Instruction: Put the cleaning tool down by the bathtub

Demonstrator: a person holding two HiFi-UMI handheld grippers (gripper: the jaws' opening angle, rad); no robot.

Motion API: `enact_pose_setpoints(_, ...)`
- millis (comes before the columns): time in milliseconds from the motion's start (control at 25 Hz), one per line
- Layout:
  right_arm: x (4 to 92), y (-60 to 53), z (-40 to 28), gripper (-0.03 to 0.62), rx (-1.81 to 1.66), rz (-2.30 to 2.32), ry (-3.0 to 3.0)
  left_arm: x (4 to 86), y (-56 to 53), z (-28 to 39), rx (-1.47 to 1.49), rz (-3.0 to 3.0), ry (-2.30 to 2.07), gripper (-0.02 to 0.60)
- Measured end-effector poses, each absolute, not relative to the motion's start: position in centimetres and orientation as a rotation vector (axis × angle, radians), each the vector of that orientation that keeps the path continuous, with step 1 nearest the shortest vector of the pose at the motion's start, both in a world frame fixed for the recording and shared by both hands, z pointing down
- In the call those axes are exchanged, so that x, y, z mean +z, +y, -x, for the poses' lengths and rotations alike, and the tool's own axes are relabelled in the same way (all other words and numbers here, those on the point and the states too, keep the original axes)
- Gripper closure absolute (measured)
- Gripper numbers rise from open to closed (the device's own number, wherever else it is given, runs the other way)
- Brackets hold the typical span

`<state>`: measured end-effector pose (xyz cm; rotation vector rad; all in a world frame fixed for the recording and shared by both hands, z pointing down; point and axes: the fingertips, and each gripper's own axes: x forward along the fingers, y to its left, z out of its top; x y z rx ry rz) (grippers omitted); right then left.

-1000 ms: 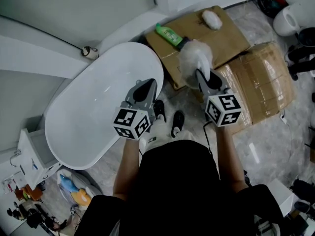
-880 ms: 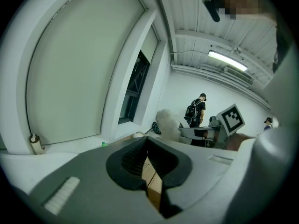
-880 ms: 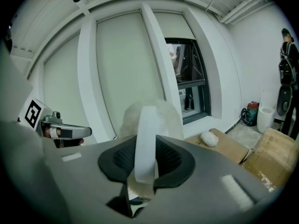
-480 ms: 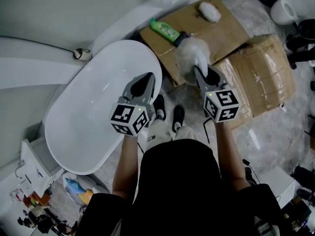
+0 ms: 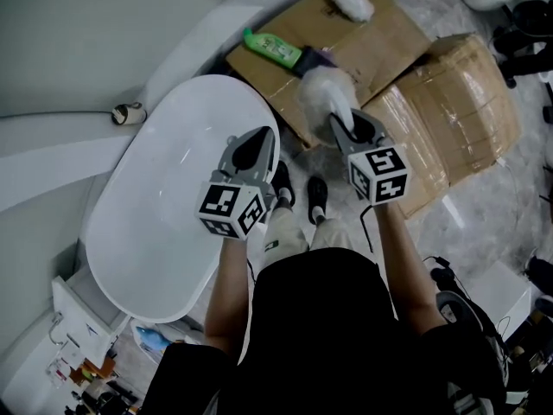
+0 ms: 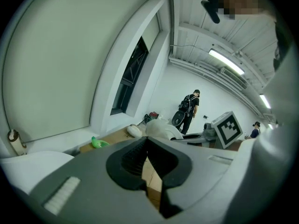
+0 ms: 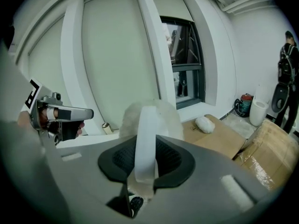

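The fingers [image 7: 122, 161] of the right gripper [image 5: 344, 126] pinch the white handle of the fluffy white cleaning tool [image 5: 327, 92], held over brown cardboard [image 5: 380, 41] just right of the white oval bathtub [image 5: 173, 206] and not yet set down, while the left gripper [image 5: 257, 148] hangs pressed together and empty.

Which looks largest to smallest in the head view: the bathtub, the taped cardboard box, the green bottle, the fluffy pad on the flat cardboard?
1. bathtub
2. taped cardboard box
3. green bottle and fluffy pad: about alike here, too close to rank.
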<state>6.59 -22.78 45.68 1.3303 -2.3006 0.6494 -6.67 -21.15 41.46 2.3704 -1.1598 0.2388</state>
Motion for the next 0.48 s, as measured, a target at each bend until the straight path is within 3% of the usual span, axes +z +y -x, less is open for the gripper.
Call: enact_pose_setpoints(480, 51.8, -25.1, -6.3, 0.500, 0.719, -1.333, -2.195, 45.6, -25.1, 5.9, 0.290, -2.366, -1.066, 0.583)
